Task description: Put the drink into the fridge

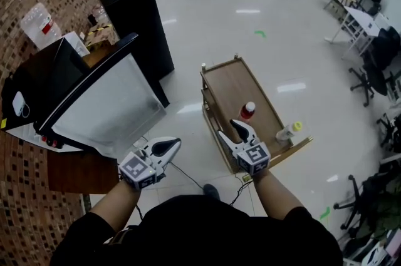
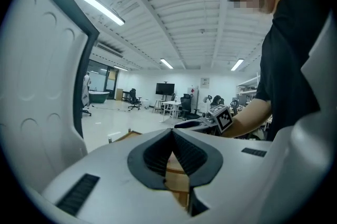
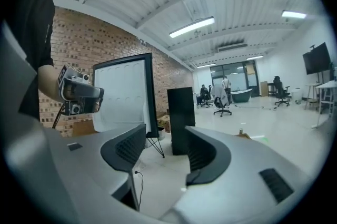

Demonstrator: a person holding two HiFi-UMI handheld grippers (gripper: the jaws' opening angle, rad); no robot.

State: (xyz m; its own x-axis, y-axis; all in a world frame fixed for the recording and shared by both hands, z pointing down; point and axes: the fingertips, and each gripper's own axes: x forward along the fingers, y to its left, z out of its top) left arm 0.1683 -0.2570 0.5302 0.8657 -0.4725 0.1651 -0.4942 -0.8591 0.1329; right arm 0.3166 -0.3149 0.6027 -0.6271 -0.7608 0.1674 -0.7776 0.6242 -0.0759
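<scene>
1. Drink, as I judge it: a red-capped bottle (image 1: 248, 110) stands upright on the table (image 1: 232, 80), long axis vertical, just beyond the tips of the right gripper (image 1: 238, 128).
2. Right gripper's fingers (image 3: 129, 149) stand partly apart with nothing between them.
3. Left gripper (image 1: 164, 147) is well apart from the bottle, near the fridge (image 1: 37, 96). Its fingers (image 2: 187, 152) meet at the tips and hold nothing.
4. Right hand is clearly nearer, so the grasp falls to it.
5. A yellow-capped bottle (image 1: 289, 131) lies on its side at the table's near corner. Which bottle is meant I cannot tell.
6. Neither gripper view shows the red-capped bottle. The open door (image 1: 106, 105) hides the fridge shelves.
</scene>
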